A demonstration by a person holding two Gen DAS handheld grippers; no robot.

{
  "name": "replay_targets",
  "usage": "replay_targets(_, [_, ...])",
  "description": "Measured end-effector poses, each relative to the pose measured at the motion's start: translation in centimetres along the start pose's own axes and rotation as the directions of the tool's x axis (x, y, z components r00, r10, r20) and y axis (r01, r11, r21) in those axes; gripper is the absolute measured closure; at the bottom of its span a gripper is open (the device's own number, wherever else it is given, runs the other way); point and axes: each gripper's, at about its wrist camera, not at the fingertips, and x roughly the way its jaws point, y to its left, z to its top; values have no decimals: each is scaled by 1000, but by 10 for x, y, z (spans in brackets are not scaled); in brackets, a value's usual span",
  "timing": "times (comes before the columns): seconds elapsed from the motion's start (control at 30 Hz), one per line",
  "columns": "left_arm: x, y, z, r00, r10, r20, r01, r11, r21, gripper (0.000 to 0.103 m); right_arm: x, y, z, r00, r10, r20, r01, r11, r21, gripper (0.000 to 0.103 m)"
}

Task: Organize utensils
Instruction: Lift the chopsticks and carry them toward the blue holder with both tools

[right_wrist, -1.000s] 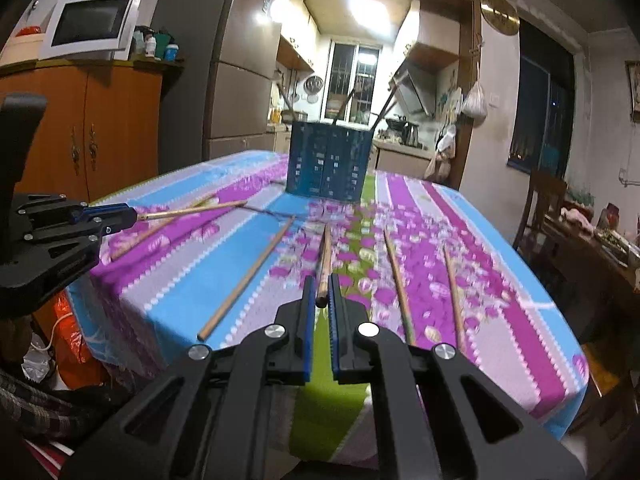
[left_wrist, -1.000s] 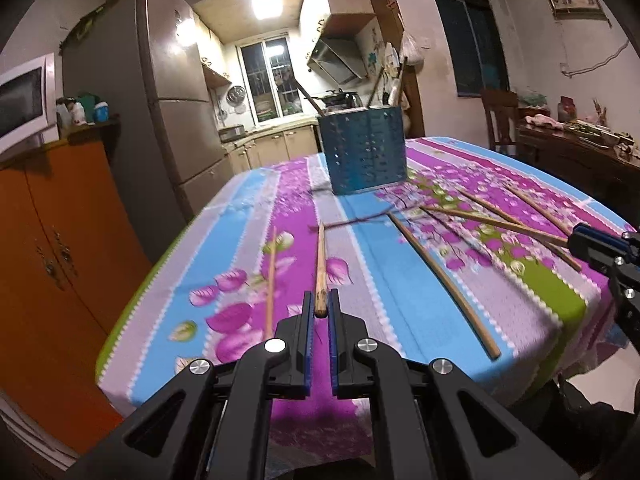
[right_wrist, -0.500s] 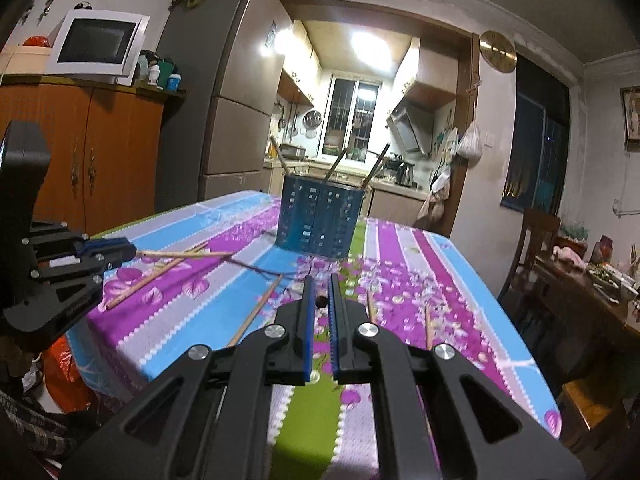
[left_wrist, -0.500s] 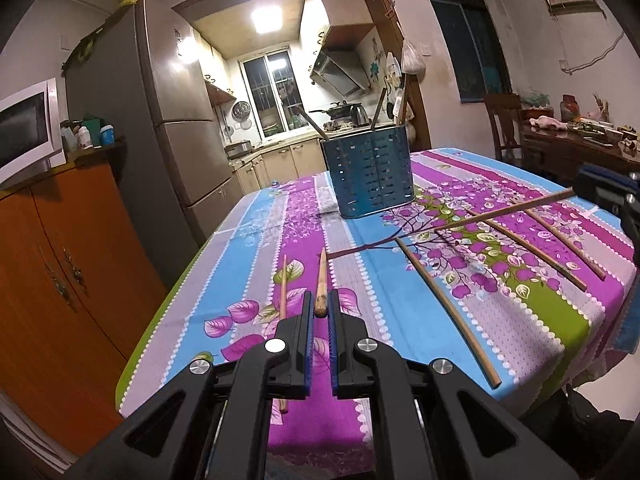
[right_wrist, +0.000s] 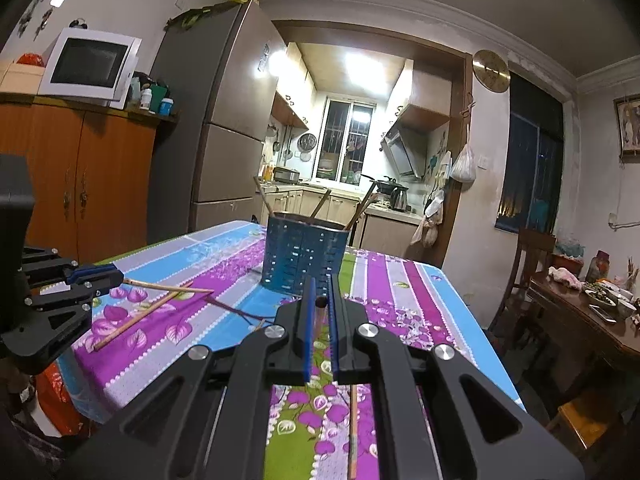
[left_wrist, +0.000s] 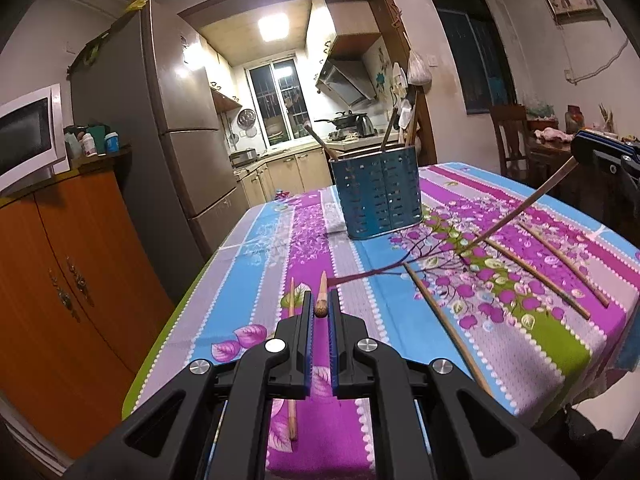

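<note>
A blue perforated utensil holder [left_wrist: 378, 196] [right_wrist: 304, 256] stands at the middle of the flowered tablecloth [left_wrist: 256, 240] with a few chopsticks in it. My left gripper [left_wrist: 320, 308] [right_wrist: 116, 276] is shut on one wooden chopstick [left_wrist: 321, 305] [right_wrist: 168, 287], lifted off the cloth and pointing toward the holder. My right gripper [right_wrist: 320, 292] [left_wrist: 578, 148] is shut on another chopstick [left_wrist: 520, 208] [right_wrist: 320, 302], raised at the held end and sloping down toward the cloth. Several loose chopsticks [left_wrist: 444, 324] [right_wrist: 140, 320] lie on the cloth.
An orange cabinet [left_wrist: 60, 280] with a microwave [right_wrist: 90, 64] and a tall fridge [left_wrist: 172, 140] stand left of the table. A wooden chair [right_wrist: 528, 264] and a cluttered side table [right_wrist: 592, 312] stand to the right. The kitchen lies behind the holder.
Both grippers have risen, each with its chopstick. The right one's chopstick came up off the cloth at the held end, and both views now look more level across the table.
</note>
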Motion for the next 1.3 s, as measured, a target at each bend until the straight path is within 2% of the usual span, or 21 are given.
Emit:
replay_targets(0.13, [2,7,11,1000,-23,14,23,1000,-21,96,5,-8,8,1000,13,7,-13,1000,15,98])
replay_targets(0.27, [3,20,26,997,-81,16,81,994,-72,96,11,-13,17,999,36,13,-36,999,26,98])
replay_targets(0.6, [5,56,85,978,-172,114,187,973,-136,96,31,-26,64,992,93,90,-97,994,40,98])
replay_targets(0.77, [-6,59,109,967,-185,177,207,972,-114,96,37,-30,84,985,127,116,-133,990,49,98])
replay_targets(0.9, [-9,58,118,961,-195,197,219,970,-105,96,37,-34,93,980,156,126,-165,984,65,98])
replay_targets(1.3, [-10,53,138,941,-264,212,288,954,-89,96,44,-41,106,972,219,87,-229,965,130,98])
